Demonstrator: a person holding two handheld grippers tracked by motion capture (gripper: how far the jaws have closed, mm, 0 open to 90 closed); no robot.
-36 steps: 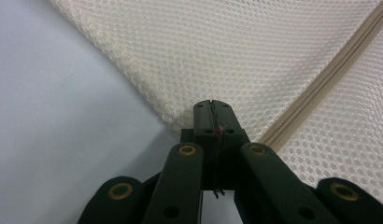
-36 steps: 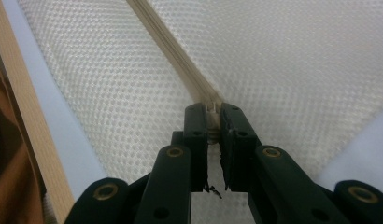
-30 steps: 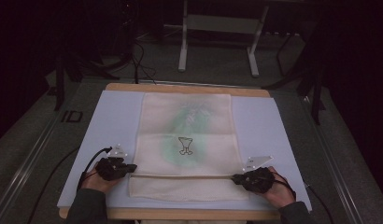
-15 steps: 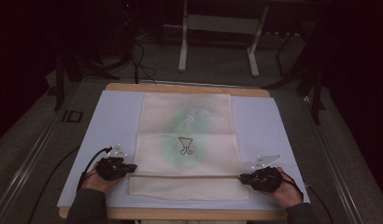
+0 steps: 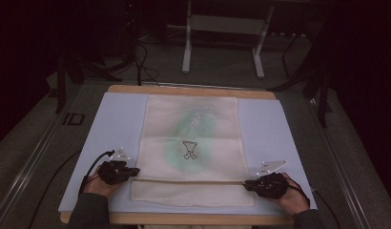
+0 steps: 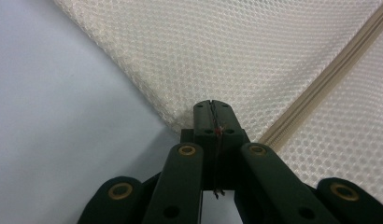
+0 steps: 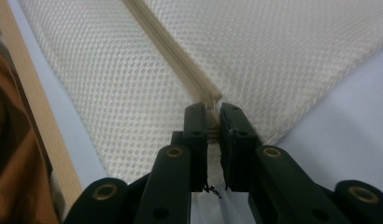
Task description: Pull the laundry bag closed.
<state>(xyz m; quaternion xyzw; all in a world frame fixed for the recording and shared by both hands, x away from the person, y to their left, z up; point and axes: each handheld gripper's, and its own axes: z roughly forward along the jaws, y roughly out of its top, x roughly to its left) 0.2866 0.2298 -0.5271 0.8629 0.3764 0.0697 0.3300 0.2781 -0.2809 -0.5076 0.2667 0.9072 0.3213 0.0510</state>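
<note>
Between my left gripper's (image 6: 213,105) black pads I see the edge of the mesh laundry bag (image 6: 255,56) pinched tight — the two jaws are pressed flat together with only a thin line between them, right where the bag's side edge meets the zipper (image 6: 320,79). On my right gripper (image 7: 213,109) the jaws stand a sliver apart, and the end of the zipper (image 7: 180,60) sits clamped in that narrow gap, the cream tape running away from the tips across the honeycomb weave. Moving outward, the high view shows my left gripper (image 5: 131,171) lying at the bag's left edge and my right gripper (image 5: 248,183) at its right edge, both level with the zipper line (image 5: 189,181) that stretches straight between them. My hands come in from the near side, the left hand (image 5: 100,183) and the right hand (image 5: 291,193) resting low on the pad, each with a cable trailing off behind it. The bag (image 5: 191,129) lies flat and lengthwise down the middle of the pale blue mat (image 5: 117,119), its far end close to the far edge of the wooden table (image 5: 184,89), its near end just short of the near one. Through the mesh I can make out a green-tinted garment with a small dark printed figure (image 5: 189,150) — roughly at the bag's centre. Beyond the table stands a grey metal frame (image 5: 222,28) on a dark floor.
</note>
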